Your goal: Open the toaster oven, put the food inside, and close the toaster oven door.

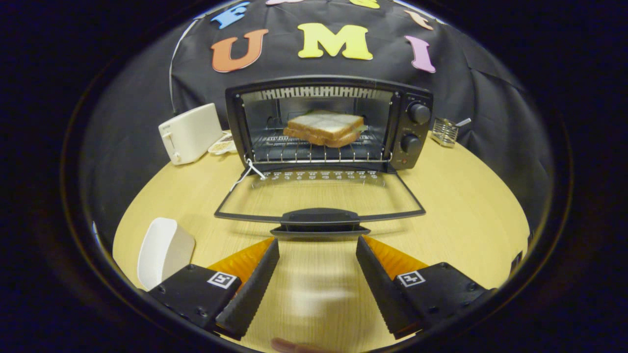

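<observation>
Gripper view showed the tool [318, 255] with fingers apart, empty; the lowered door's handle [320, 216] lay crosswise just ahead.

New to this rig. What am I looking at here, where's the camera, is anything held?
There is no robot arm: a person carries a handheld two-finger tool, and the fisheye camera rides on it, looking forward along its fingers. The fingers are spread apart with bare tabletop between them, so nothing is held.

Just ahead of them is the black handle of the glass door, folded down flat on the light wooden table. Beyond it stands the black toaster oven, open, with a white-bread sandwich on its wire rack. So the food is in and the door is not yet closed.

Beside the oven stand a white pop-up toaster and a small metal wire rack. A white paper tray lies next to one finger.
</observation>
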Tool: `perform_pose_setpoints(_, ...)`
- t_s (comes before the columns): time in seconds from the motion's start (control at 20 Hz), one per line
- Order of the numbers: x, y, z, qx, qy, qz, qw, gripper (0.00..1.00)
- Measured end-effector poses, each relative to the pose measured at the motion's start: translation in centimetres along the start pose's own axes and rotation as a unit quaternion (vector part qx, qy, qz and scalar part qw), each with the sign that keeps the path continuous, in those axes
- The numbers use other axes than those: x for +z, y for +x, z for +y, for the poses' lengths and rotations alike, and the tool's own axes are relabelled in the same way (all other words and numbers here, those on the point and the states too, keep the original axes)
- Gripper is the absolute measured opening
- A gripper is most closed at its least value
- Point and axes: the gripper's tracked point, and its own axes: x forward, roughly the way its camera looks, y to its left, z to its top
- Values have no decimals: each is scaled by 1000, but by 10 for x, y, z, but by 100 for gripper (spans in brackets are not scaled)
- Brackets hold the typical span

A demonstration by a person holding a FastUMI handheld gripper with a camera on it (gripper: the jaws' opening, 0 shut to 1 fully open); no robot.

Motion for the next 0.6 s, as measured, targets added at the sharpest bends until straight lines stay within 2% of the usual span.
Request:
perform_pose_setpoints(0.25, -8, 27, -8, -19, 3, 20, 1000, 100)
perform_pose_setpoints(0.6, 4, 11, -8, -19, 7, 1, 1000, 100)
